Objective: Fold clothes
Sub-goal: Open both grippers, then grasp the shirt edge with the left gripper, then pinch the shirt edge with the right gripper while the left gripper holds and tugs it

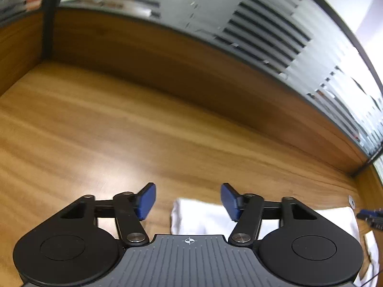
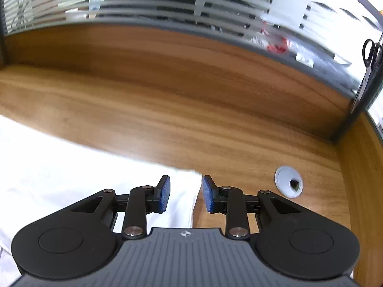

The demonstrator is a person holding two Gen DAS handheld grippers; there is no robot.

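A white garment [image 2: 71, 174] lies flat on the wooden desk [image 2: 167, 110], filling the lower left of the right wrist view. My right gripper [image 2: 186, 193] hovers open above the garment's far right corner, its blue pads [image 2: 164, 192] apart with nothing between them. In the left wrist view the same white garment [image 1: 198, 215] shows below and to the right of my left gripper [image 1: 188, 202], whose jaws stand open over the cloth's far left corner. At the right edge of that view, the other gripper's blue tip [image 1: 369, 215] appears.
A wooden back panel [image 1: 167, 55] topped by frosted striped glass [image 1: 263, 24] borders the desk. A grey cable grommet [image 2: 289, 184] sits in the desk near the right side wall [image 2: 359, 167]. Black scissors [image 2: 369, 57] hang at the upper right corner post.
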